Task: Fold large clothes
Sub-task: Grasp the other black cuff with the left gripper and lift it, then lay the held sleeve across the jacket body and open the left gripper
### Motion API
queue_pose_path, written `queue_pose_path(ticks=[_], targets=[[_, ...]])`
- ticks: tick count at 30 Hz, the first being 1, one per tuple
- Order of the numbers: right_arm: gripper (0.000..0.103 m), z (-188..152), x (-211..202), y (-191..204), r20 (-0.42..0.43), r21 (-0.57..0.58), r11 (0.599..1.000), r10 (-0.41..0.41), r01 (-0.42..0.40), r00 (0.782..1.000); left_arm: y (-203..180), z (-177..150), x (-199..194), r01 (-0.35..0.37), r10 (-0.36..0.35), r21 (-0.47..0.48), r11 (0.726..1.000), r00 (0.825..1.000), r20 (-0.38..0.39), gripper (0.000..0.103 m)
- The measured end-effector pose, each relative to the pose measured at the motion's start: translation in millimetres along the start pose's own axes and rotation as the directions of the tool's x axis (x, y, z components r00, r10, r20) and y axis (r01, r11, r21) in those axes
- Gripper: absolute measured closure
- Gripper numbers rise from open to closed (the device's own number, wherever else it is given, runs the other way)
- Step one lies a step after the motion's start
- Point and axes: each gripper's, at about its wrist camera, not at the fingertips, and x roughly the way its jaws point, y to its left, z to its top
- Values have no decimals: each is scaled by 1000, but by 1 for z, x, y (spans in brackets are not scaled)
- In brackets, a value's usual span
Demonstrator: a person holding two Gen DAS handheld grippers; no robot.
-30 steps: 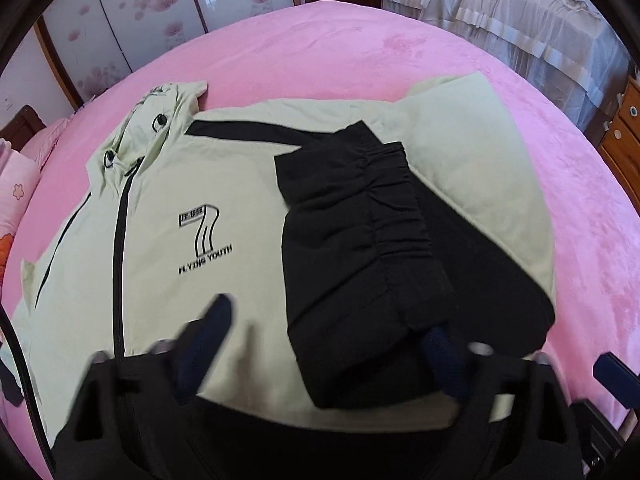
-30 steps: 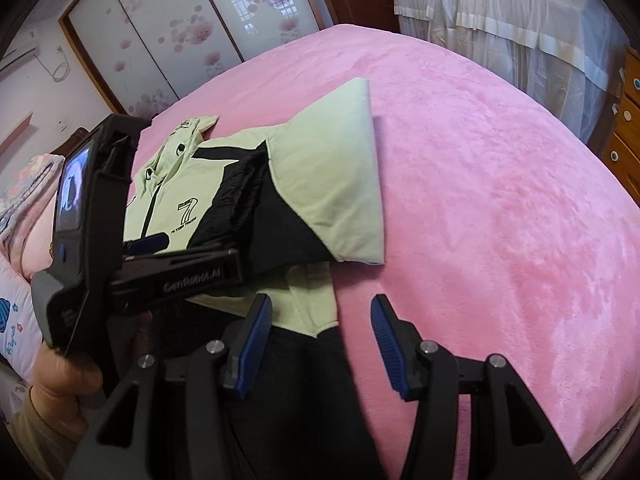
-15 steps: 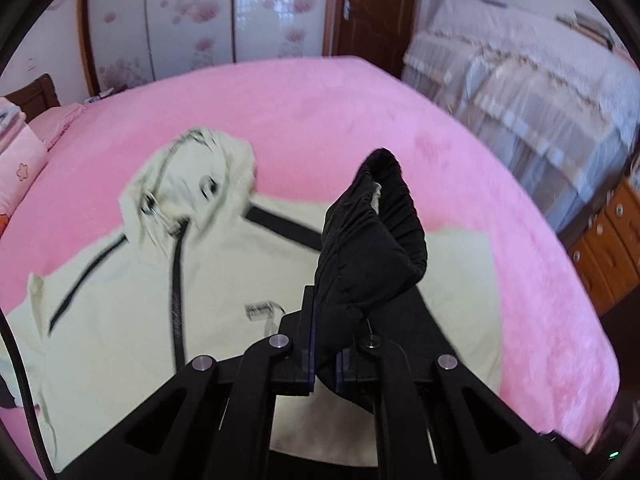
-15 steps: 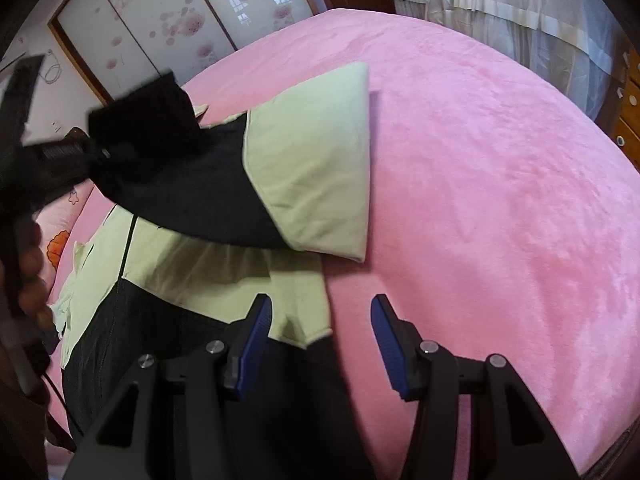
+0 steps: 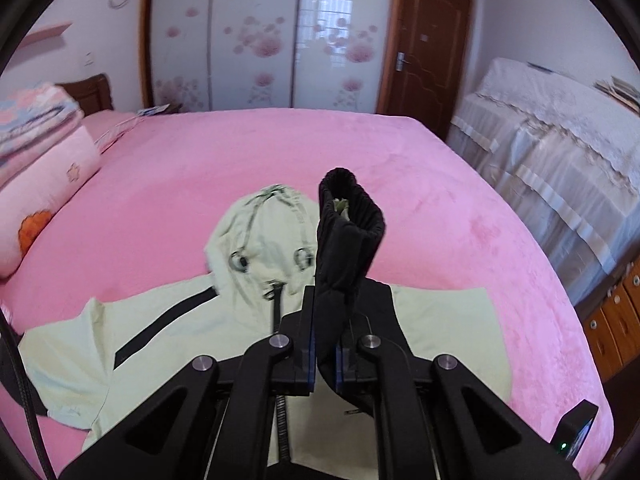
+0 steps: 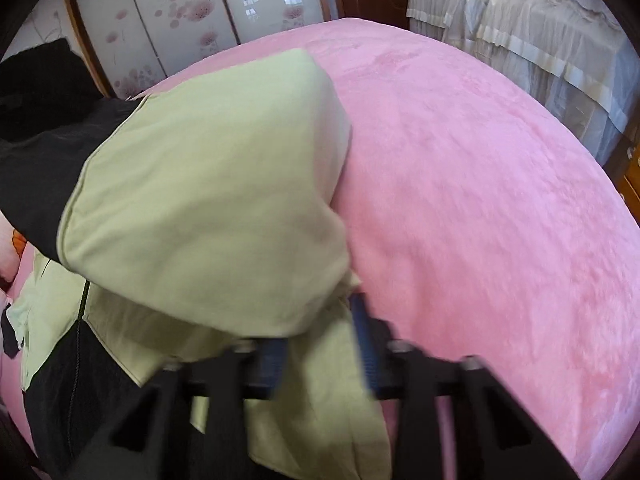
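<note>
On pink bed [image 5: 280,152], jacket [image 5: 168,332], cuff [image 5: 348,236] in left gripper [image 5: 325,356].

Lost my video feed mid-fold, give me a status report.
Left gripper shut on black sleeve cuff, lifted off jacket. Right gripper closing, green jacket edge between its jaws. Pink bed beyond: nothing in the way.

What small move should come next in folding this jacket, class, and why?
Probably let the right gripper finish closing on the pale green fabric between its pads. The left gripper already pinches the black cuff held up above the jacket, so the sleeve can't be carried over until both ends are held.
</note>
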Motion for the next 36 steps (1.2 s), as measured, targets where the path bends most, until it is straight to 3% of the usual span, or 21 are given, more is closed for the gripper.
queue_pose_path(ticks=[5, 8, 10, 12, 14, 16, 17, 18, 22, 26, 30, 32, 34, 36], targets=[[91, -2, 4, 14, -1, -83, 994, -76, 76, 997, 56, -52, 27, -57, 48, -90, 994, 994, -101, 99], [90, -8, 8, 20, -20, -125, 986, -116, 112, 993, 87, -96, 55, -74, 43, -157, 985, 980, -195, 98], [83, -11, 5, 22, -34, -138, 983, -126, 121, 991, 105, -125, 76, -74, 20, -193, 978, 963, -270, 96], [69, -12, 0, 20, -39, -136, 984, -120, 114, 992, 117, -142, 89, -60, -15, -213, 975, 942, -334, 83], [63, -16, -11, 19, -40, -143, 985, -106, 99, 994, 124, -151, 93, 3, -90, -239, 971, 931, -355, 74], [62, -24, -24, 17, -41, -160, 984, -84, 76, 996, 131, -148, 89, 61, -146, -248, 967, 929, -340, 57], [61, -25, -28, 17, -45, -166, 984, -67, 59, 997, 134, -145, 86, 83, -165, -249, 965, 930, -329, 42], [61, -28, -35, 16, -50, -172, 985, -42, 33, 998, 139, -139, 82, 121, -199, -257, 959, 932, -303, 33], [61, -34, -63, 20, -40, -185, 982, 32, -39, 999, 153, -119, 81, 189, -268, -287, 939, 924, -271, 32], [61, -25, -82, 27, -3, -213, 976, 40, -40, 999, 164, -106, 101, 135, -217, -260, 956, 923, -317, 32], [61, -2, -79, 30, 9, -216, 975, 46, -43, 999, 171, -102, 123, 135, -214, -222, 966, 897, -386, 34], [61, 10, -74, 27, 12, -200, 979, 50, -46, 999, 166, -101, 135, 165, -231, -191, 968, 883, -408, 42], [61, 27, -62, 22, 5, -168, 984, 54, -53, 999, 158, -101, 143, 167, -209, -135, 977, 880, -427, 45], [61, 45, -44, 14, -17, -134, 989, 58, -60, 998, 151, -102, 149, 146, -165, -77, 986, 887, -431, 66]])
